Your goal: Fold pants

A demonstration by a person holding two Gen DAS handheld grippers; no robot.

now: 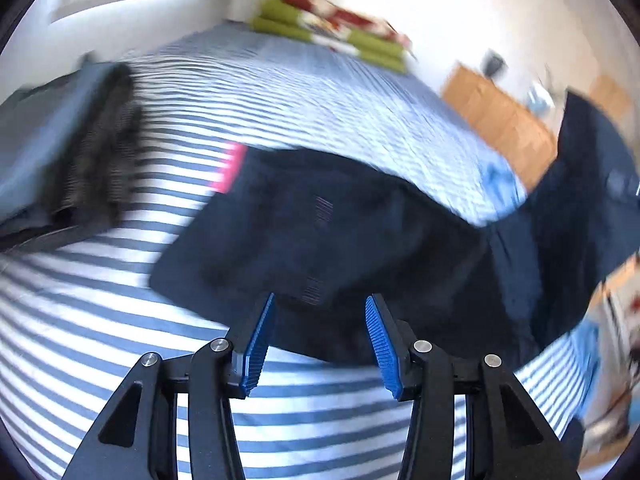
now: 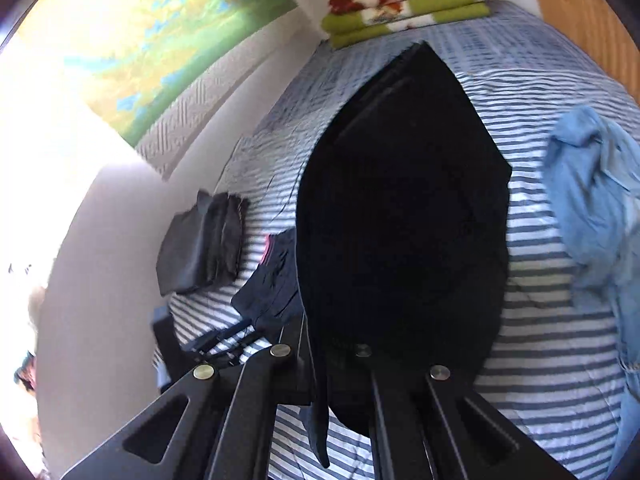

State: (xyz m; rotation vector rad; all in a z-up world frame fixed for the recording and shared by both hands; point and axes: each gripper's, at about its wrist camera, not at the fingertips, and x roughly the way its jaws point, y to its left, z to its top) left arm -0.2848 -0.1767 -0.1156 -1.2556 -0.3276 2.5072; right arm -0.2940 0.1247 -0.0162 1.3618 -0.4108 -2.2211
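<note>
Left of the left gripper's (image 1: 320,340) fingers, a pile of folded dark clothes (image 1: 72,152) lies on the striped bedsheet (image 1: 120,320), well apart from them. Ahead of the blue pads (image 1: 260,340) the dark navy pants (image 1: 340,232) spread across the sheet, a pink label (image 1: 230,168) at their far left corner; beyond, at the far end of the bed, sits a stack of green and red blankets (image 1: 332,28), and to the right a wooden panel (image 1: 500,112) edges the bed. The left fingers stand apart with nothing pinched between them, the near hem of the pants lying just under the gap (the whole view is smeared). In the right wrist view the same folded pile (image 2: 200,240) sits left of the fingers beside the wall, a crumpled light blue garment (image 2: 592,184) lies to the right, and the blankets (image 2: 404,4) rest far ahead. The right gripper (image 2: 340,354) has its fingers pressed together on an edge of the pants (image 2: 400,200), whose black cloth hangs in front of the lens and hides the fingertips and much of the bed.
</note>
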